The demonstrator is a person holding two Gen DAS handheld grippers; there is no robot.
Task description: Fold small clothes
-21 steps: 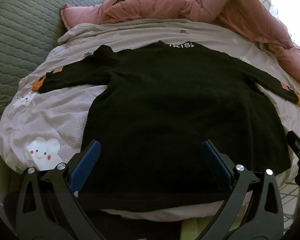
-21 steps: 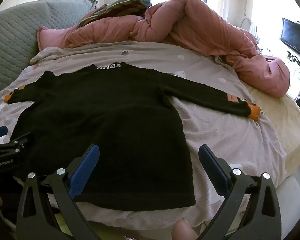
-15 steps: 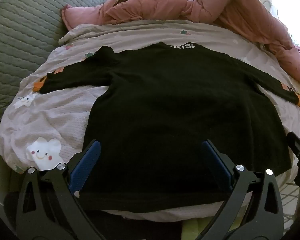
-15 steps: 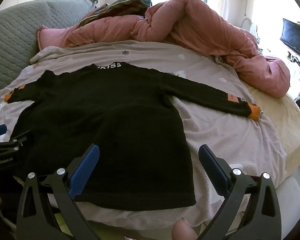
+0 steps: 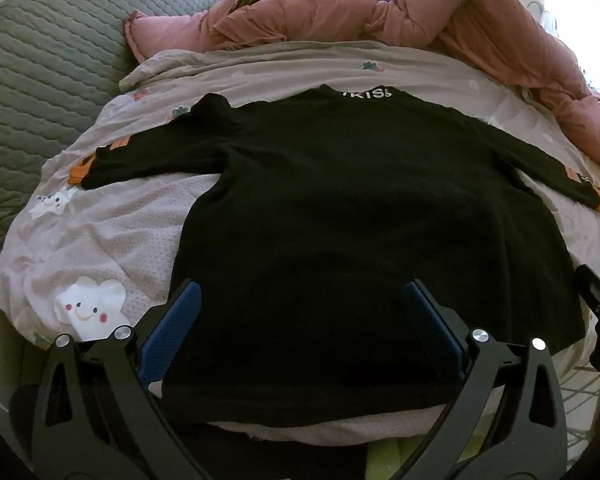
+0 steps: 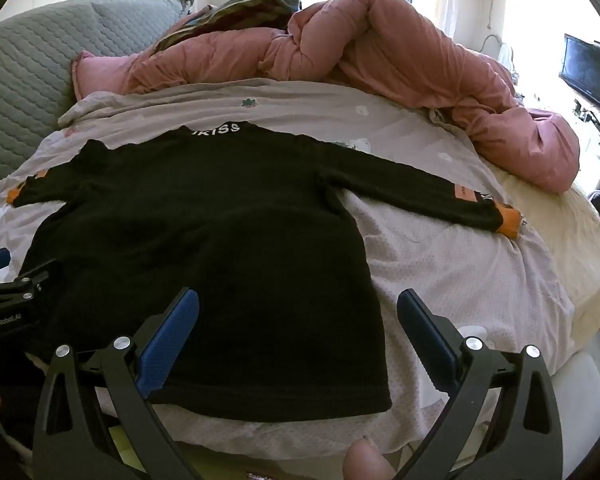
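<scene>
One black sweater (image 5: 340, 220) is lying flat on the bedsheet (image 5: 112, 240), both sleeves spread; the left gripper (image 5: 302, 312) and right gripper (image 6: 298, 320) are hovering spread wide, empty.

Pink duvet (image 6: 400, 52) beyond bare sheet (image 6: 452, 264)

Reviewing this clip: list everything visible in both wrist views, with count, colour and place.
sweater: one, black with orange cuffs, flat on the bed, sleeves spread
blanket: one, pale pink with cartoon prints, under the sweater
duvet: one, pink, bunched at the far side
headboard: one, grey-green quilted, left
screen: one, dark, far right
left gripper: open, blue fingers, over the hem
right gripper: open, over the hem's right corner
fingertip: one, bottom edge
</scene>
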